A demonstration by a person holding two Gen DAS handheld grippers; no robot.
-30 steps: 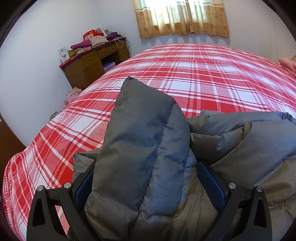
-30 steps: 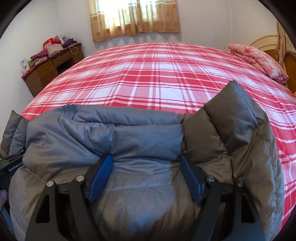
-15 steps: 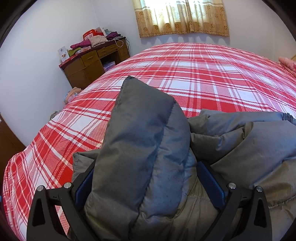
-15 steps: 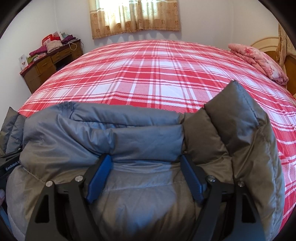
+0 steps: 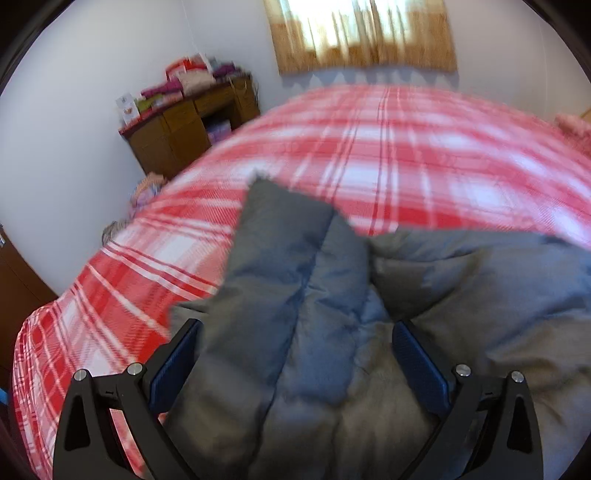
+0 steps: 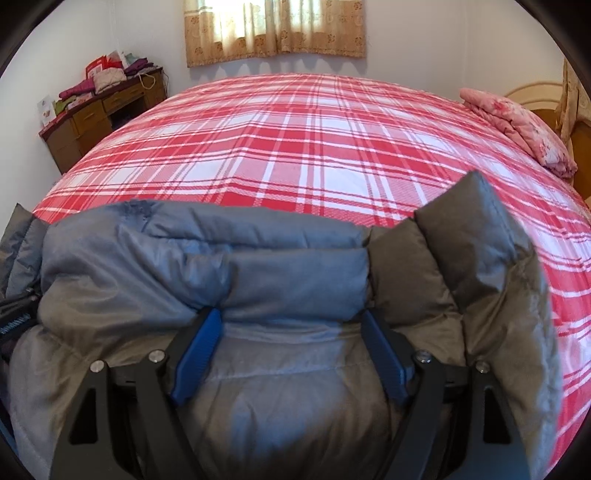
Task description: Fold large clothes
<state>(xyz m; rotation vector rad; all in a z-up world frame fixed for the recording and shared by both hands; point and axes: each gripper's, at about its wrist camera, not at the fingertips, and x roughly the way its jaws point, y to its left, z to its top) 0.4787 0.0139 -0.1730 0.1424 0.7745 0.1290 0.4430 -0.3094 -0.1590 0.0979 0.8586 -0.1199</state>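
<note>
A grey puffy down jacket (image 5: pixel 295 295) lies bunched at the near edge of a bed with a red and white plaid cover (image 5: pixel 388 155). My left gripper (image 5: pixel 295 332) has its blue pads wide apart with a thick padded fold of the jacket standing between them. In the right wrist view the jacket (image 6: pixel 258 269) fills the lower half. My right gripper (image 6: pixel 291 325) also holds a thick roll of the jacket between its blue pads. The tips of both grippers are buried in the fabric.
A wooden desk (image 6: pixel 99 114) piled with clothes and boxes stands by the far left wall. A folded pink quilt (image 6: pixel 517 129) lies at the bed's right side near a wooden headboard (image 6: pixel 535 96). Curtains (image 6: pixel 277 29) hang at the far window.
The left wrist view is now blurred and the room sits lower in frame, so the left gripper is moving with the jacket fold. The right gripper has lifted slightly.
</note>
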